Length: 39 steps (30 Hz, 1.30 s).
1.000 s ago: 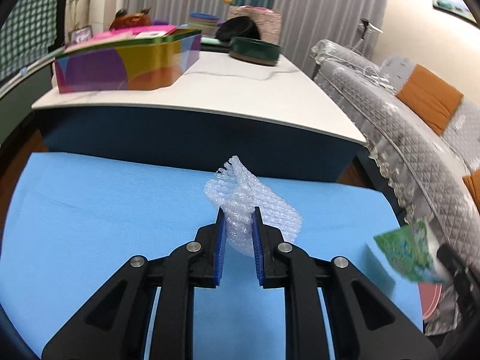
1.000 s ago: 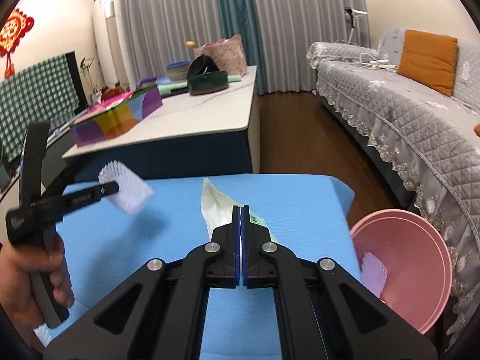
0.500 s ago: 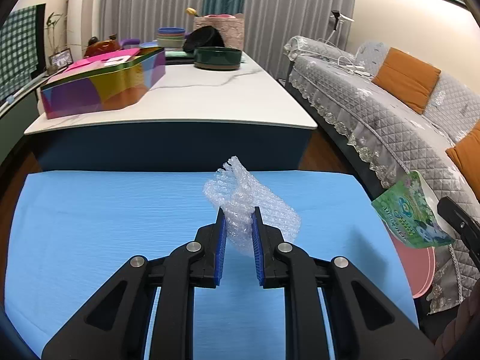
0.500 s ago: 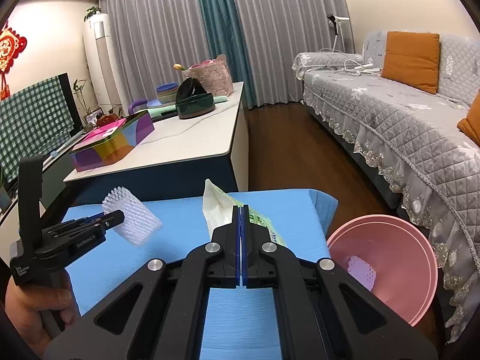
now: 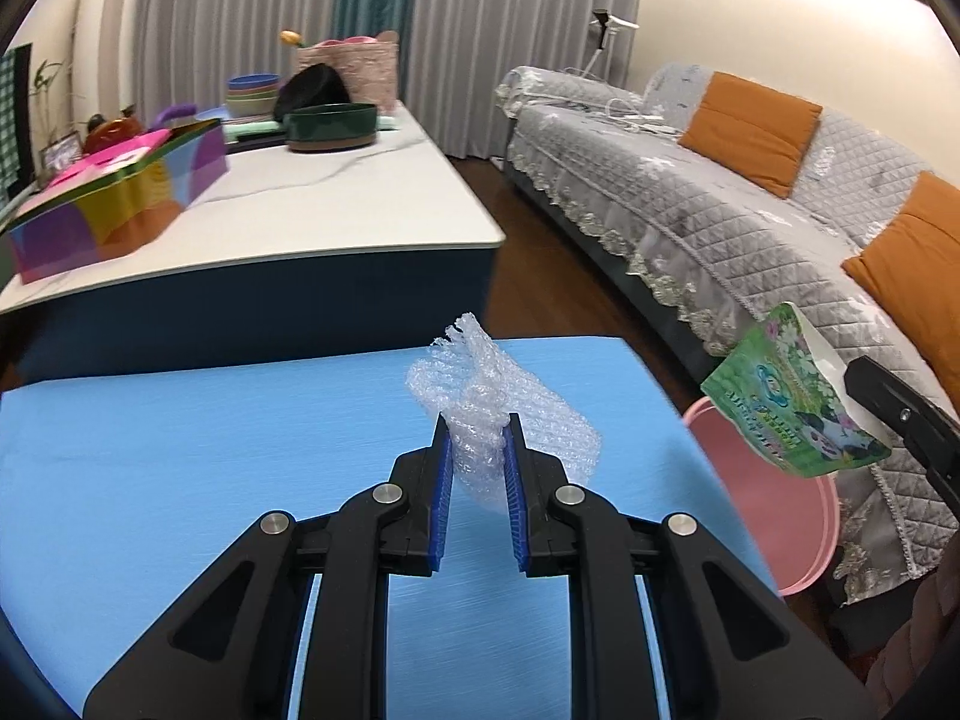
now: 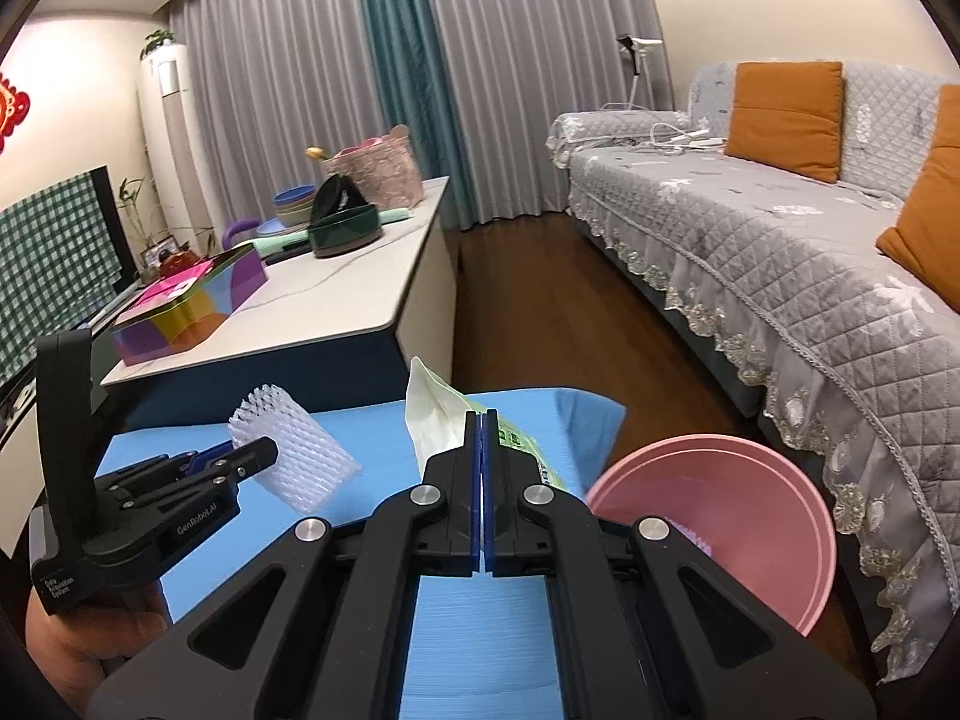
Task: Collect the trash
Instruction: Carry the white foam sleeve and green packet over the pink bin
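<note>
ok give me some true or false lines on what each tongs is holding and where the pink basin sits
1. The left tongs grip a clear foam wrap. True.
2. The right tongs stand open and empty. False: they are shut on a green snack packet.
3. The pink basin is on the white table. False: it sits low, between the blue surface and the grey sofa.
4. The basin already holds a piece of pale netting. True.

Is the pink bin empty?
No. The pink bin already holds one pale mesh scrap, seen past the right gripper.
</note>
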Motion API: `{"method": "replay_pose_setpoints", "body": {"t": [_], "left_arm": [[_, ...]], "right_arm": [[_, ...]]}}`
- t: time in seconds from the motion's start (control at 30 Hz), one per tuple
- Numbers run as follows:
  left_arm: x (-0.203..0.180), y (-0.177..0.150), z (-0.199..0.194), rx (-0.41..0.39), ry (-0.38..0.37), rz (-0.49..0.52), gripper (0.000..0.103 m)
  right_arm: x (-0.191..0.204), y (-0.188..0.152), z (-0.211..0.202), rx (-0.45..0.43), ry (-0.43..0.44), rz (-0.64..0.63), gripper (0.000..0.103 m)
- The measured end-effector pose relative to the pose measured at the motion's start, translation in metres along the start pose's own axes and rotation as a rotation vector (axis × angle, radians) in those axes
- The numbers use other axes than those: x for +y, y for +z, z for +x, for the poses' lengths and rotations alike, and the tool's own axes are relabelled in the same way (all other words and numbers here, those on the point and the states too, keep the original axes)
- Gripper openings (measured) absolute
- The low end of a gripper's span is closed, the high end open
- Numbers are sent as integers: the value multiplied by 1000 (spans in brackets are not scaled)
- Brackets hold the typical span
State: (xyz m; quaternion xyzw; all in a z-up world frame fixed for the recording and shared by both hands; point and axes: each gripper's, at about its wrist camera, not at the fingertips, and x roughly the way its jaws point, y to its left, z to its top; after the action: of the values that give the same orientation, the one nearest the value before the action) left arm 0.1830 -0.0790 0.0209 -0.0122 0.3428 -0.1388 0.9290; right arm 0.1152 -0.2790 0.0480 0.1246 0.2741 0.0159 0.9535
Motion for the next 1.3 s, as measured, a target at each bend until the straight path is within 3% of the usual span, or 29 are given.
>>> {"method": "replay_pose_setpoints", "body": {"t": [0.43,0.87,1.3], "left_arm": [[-89,-7,26,-29,-139,149,16],[-155,-24,56,22,-270,227,16],[-179,-38,73,84,-323,261,17]], "right_arm": [[-63,4,-8,-21,-91,64,0],[-120,1,-4,-3,-184,135,0],[-142,-4,-3,8,-210,169,0]]}}
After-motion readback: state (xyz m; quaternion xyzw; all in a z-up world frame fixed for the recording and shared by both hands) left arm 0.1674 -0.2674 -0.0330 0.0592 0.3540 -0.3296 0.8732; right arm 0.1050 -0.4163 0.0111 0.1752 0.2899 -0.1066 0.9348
